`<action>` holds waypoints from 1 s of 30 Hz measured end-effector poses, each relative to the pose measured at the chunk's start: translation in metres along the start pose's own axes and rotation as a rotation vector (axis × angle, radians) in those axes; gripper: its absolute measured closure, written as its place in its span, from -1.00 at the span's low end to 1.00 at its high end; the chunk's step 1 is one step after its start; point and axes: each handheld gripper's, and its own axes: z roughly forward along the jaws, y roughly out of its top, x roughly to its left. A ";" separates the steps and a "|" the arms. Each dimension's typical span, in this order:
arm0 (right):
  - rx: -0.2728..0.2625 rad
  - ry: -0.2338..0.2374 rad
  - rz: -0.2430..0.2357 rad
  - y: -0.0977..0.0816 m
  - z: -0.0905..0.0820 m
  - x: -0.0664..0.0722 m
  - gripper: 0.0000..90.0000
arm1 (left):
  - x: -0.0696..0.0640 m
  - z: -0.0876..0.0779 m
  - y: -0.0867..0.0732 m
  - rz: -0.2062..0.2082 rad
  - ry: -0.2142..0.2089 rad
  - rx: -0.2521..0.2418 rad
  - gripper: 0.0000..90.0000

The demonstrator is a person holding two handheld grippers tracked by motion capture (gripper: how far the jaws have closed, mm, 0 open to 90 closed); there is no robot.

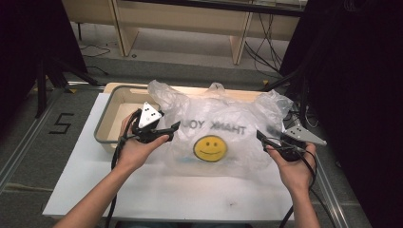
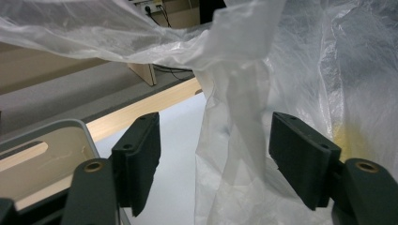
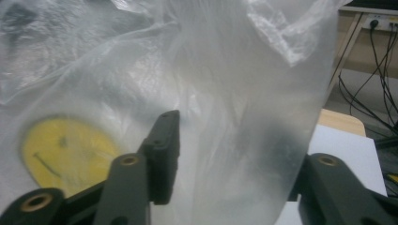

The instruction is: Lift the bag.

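- A clear plastic bag [image 1: 216, 128] printed with a yellow smiley face [image 1: 210, 148] lies across the white table [image 1: 157, 190], its far left part draped over a shallow tray [image 1: 110, 121].
- The left gripper [image 1: 167, 130] sits at the bag's left edge; in the left gripper view its jaws stand apart, with a hanging fold of film [image 2: 234, 154] between them, unpinched.
- The right gripper [image 1: 264, 139] meets the bag's right edge. In the right gripper view the film [image 3: 244, 140] fills the gap between spread jaws; contact with the far jaw is veiled, so probably not gripped.
- The bag's long axis runs left to right, one end at each gripper; neither hand looks nearer.
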 end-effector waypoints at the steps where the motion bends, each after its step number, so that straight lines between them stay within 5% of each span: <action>1: -0.001 -0.009 -0.001 0.000 0.001 -0.001 0.07 | 0.000 0.000 0.000 -0.003 -0.003 0.001 -0.29; 7: -0.009 -0.026 0.010 0.001 0.000 -0.002 -0.14 | -0.003 -0.003 0.000 -0.005 -0.016 0.003 -0.34; 13: 0.001 -0.030 0.000 0.001 0.001 -0.002 -0.08 | -0.007 -0.004 -0.004 -0.007 -0.047 0.029 -0.28; 17: 0.024 -0.011 -0.005 -0.002 0.004 -0.001 0.22 | -0.011 -0.005 -0.010 -0.011 -0.083 0.062 -0.28; 22: 0.033 0.012 0.012 -0.003 0.004 0.000 0.96 | -0.012 -0.012 -0.012 -0.022 -0.108 0.075 -0.34; 30: 0.024 -0.017 0.035 -0.002 0.006 0.002 1.00 | -0.017 -0.024 -0.018 -0.010 -0.133 0.089 -0.39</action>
